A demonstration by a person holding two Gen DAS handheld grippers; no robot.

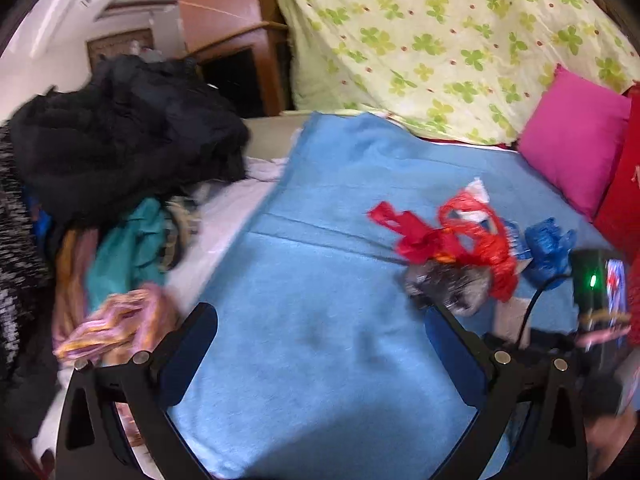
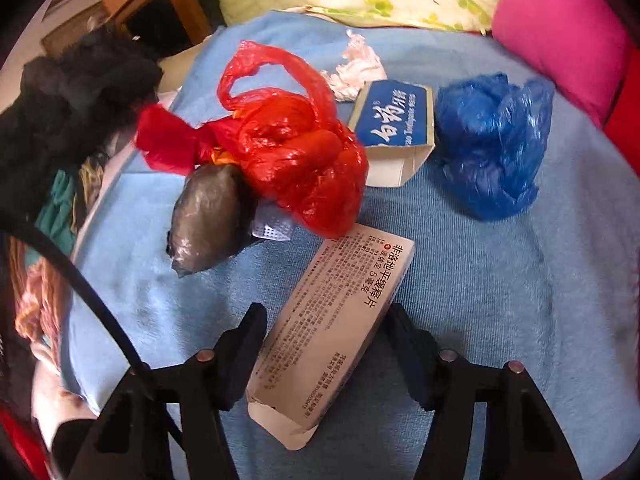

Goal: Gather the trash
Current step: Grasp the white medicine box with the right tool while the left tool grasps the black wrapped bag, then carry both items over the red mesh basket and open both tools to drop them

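Trash lies on a blue blanket [image 2: 500, 300]. In the right wrist view a white medicine box [image 2: 332, 328] lies between my right gripper's [image 2: 326, 320] open fingers, with small gaps on both sides. Beyond it are a red plastic bag [image 2: 296, 148], a grey-black bag [image 2: 212, 220], a blue toothpaste box [image 2: 396, 124], a blue plastic bag [image 2: 492, 144] and crumpled white paper [image 2: 356, 68]. In the left wrist view my left gripper [image 1: 320, 336] is open and empty above the blanket [image 1: 320, 280], left of the red bag [image 1: 460, 236], grey-black bag [image 1: 448, 284] and blue bag [image 1: 548, 244].
A pile of dark and coloured clothes [image 1: 120, 152] sits at the left. A pink pillow [image 1: 572, 140] and a green-flowered sheet [image 1: 460, 40] lie at the back. A wooden cabinet [image 1: 240, 20] stands behind. The other gripper's body with a green light [image 1: 596, 284] is at the right.
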